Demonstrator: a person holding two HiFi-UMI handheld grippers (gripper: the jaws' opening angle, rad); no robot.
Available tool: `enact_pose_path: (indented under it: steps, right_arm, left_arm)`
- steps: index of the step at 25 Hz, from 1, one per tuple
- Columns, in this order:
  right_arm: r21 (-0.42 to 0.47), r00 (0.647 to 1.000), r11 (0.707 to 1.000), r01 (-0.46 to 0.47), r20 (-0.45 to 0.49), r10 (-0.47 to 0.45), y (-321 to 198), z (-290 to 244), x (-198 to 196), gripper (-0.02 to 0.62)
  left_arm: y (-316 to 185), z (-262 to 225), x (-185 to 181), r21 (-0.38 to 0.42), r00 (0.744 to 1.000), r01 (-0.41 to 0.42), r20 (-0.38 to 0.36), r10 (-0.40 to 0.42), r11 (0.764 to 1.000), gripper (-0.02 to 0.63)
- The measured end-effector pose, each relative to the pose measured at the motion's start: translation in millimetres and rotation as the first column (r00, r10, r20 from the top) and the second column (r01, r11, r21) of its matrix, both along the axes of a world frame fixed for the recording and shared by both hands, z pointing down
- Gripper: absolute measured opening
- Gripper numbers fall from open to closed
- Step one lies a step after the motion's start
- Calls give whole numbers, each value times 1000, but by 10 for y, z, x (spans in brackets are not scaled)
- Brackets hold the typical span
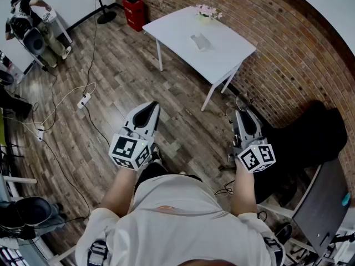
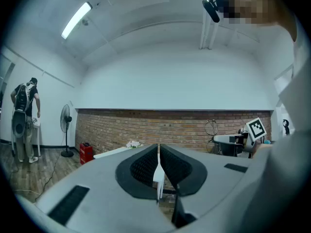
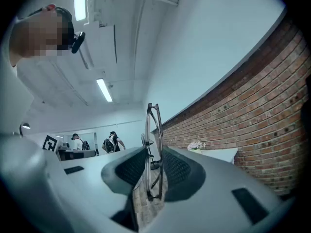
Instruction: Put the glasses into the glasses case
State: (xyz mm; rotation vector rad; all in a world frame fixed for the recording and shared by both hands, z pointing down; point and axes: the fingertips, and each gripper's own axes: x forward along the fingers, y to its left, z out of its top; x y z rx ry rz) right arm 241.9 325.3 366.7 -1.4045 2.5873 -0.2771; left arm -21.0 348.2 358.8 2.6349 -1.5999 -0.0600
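Observation:
My right gripper (image 1: 244, 117) is shut on a pair of folded thin-rimmed glasses (image 1: 242, 101), held level above the wooden floor. In the right gripper view the glasses (image 3: 153, 130) stand on edge between the pads, their rims rising above the right gripper (image 3: 154, 165). My left gripper (image 1: 148, 110) is level beside it, and the left gripper (image 2: 159, 154) has its jaws shut with nothing between them. A pale glasses case (image 1: 199, 41) lies on a white table (image 1: 222, 60) well ahead of both grippers, next to a small pot of flowers (image 1: 206, 13).
A brick wall (image 1: 277, 43) runs behind the table. A red box (image 1: 135, 13) and a fan (image 1: 100, 1) stand at the far wall. Cables and a power strip (image 1: 84, 100) lie on the floor at left. A person (image 1: 25, 21) works far left. A black bag (image 1: 310, 137) sits at right.

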Motion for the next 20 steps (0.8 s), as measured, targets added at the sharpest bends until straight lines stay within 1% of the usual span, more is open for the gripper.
enact_pose_path:
  steps: [3,6,12,17,20]
  right_arm:
    - [14,1000,1000,16,5,-16,7,-41,-32,156]
    - [13,1000,1000,20,11,-20,10,-38,-38,156]
    - [5,1000,1000,21,11,-21,21,16,-71,156]
    - [3,1000,1000,11,12,-12,9,30,-30,156]
    - [10,1000,1000,2,3,-3,-13,42,-20,156]
  left_arm:
    - [25,-65,14,25,1000,2,1,-2,1000,26]
    - [41,-79,30,30,1000,2,4,-2,1000,26]
    - [39,-8,40,8,1000,-6,9,6,1000,26]
    - [9,2,59,4,1000,-14,8,14,1000,26]
    - [-14,49,68,-12,1000,-24,14,24,1000,26]
